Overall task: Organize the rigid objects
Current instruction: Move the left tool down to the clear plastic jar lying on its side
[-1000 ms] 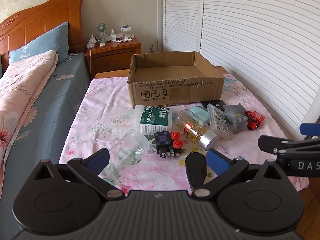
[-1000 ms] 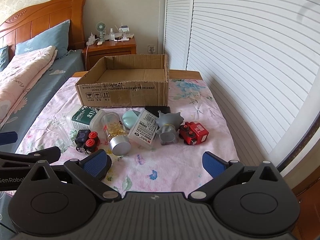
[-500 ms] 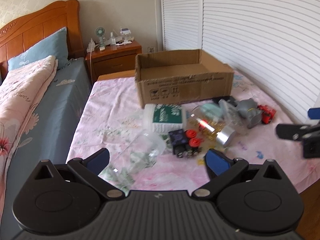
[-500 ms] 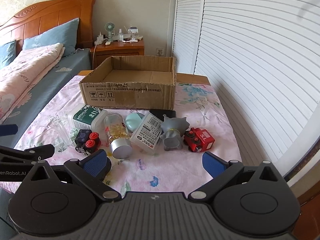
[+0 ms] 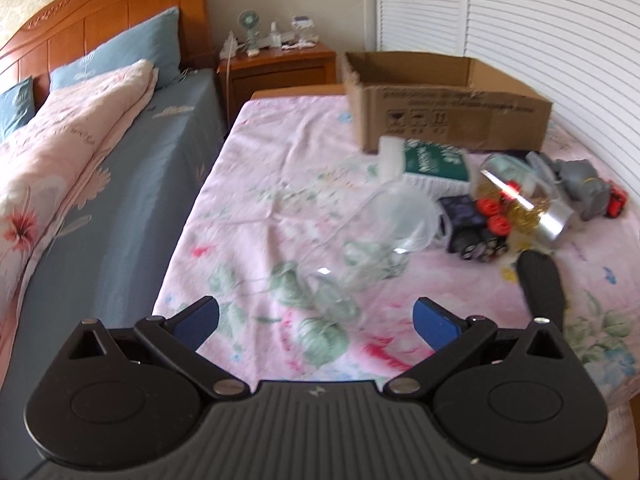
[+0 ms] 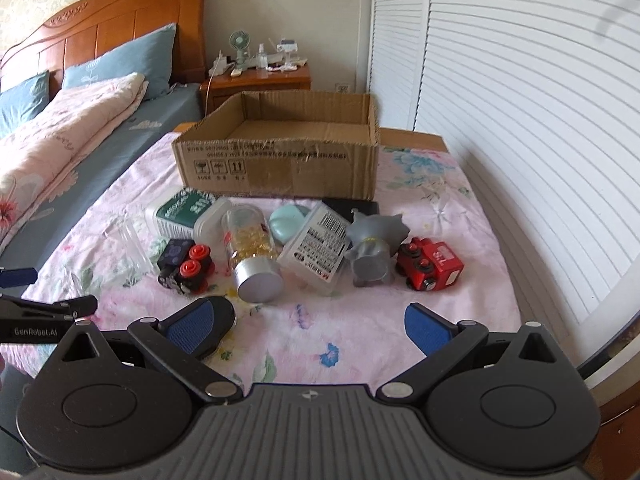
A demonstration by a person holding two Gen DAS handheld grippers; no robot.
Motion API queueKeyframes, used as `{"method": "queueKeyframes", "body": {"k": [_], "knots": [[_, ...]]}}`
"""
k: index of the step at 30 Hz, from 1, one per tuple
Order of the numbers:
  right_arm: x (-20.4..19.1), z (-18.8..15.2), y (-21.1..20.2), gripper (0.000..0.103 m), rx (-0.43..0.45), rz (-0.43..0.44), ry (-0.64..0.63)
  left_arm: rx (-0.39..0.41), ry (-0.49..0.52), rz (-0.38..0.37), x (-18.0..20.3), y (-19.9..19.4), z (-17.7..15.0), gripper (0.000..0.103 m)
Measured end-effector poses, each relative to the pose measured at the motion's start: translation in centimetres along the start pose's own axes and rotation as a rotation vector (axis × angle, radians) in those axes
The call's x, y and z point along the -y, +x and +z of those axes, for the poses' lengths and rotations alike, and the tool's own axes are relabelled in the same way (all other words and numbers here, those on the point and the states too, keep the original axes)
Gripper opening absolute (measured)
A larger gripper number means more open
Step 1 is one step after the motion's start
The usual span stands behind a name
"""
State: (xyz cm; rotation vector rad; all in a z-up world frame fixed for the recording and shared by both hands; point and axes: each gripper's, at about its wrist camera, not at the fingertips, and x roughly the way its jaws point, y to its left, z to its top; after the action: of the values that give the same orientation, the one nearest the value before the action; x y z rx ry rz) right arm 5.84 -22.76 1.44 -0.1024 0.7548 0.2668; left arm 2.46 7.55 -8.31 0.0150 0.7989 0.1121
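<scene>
The cardboard box (image 6: 276, 168) is matt brown corrugated paper. The floral tablecloth (image 6: 420, 216) is soft matt cloth. The capsule jar (image 6: 250, 244) is clear glossy plastic with a brushed metallic lid. The red toy truck (image 6: 434, 268) is shiny plastic. The headboard (image 6: 120, 20) is varnished wood.

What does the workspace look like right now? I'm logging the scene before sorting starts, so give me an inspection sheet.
Surface: floral cloth over a low table beside the bed.
Job's things: cardboard box, open, nothing seen inside; in front of it a capsule jar, red toy car, grey figure, green-labelled bottle, black toy with red knobs, clear cup lying on its side.
Clutter: nothing seen.
Grippers: left tool open, empty; right tool open, empty.
Cables: white cord at the nightstand.
Surroundings: bed, louvred doors.
</scene>
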Motion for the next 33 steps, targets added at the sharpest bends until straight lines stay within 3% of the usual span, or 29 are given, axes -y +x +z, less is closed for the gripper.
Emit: {"method": "queueKeyframes", "body": {"k": [15,17,21,24,29,33], "knots": [[-0.4,-1.1,2.4,0.103,-0.057,0.042,-0.062,-0.013,-0.069,0.090,-3.4,2.0,0.4,0.102],[-0.4,-1.2,2.7,0.103,-0.062,0.040,-0.065,-0.012,-0.090,0.067,-3.4,1.9,0.7,0.102],[-0.3,-1.2,3.1,0.103,-0.065,0.046,-0.065,0.003,-0.161,-0.098,-2.7,1.0,1.5,0.102],[-0.1,-1.2,3.4,0.103,-0.068,0.051,-0.059,-0.003,-0.198,-0.169,-1.7,1.3,2.7,0.102],[0.6,-1.4,3.6,0.103,-0.065,0.051,-0.045,-0.038,-0.272,-0.176,-0.2,3.1,4.1,0.102],[1.5,-1.5,4.0,0.103,-0.065,0.046,-0.029,-0.056,-0.328,-0.123,0.3,4.2,4.6,0.102]]}}
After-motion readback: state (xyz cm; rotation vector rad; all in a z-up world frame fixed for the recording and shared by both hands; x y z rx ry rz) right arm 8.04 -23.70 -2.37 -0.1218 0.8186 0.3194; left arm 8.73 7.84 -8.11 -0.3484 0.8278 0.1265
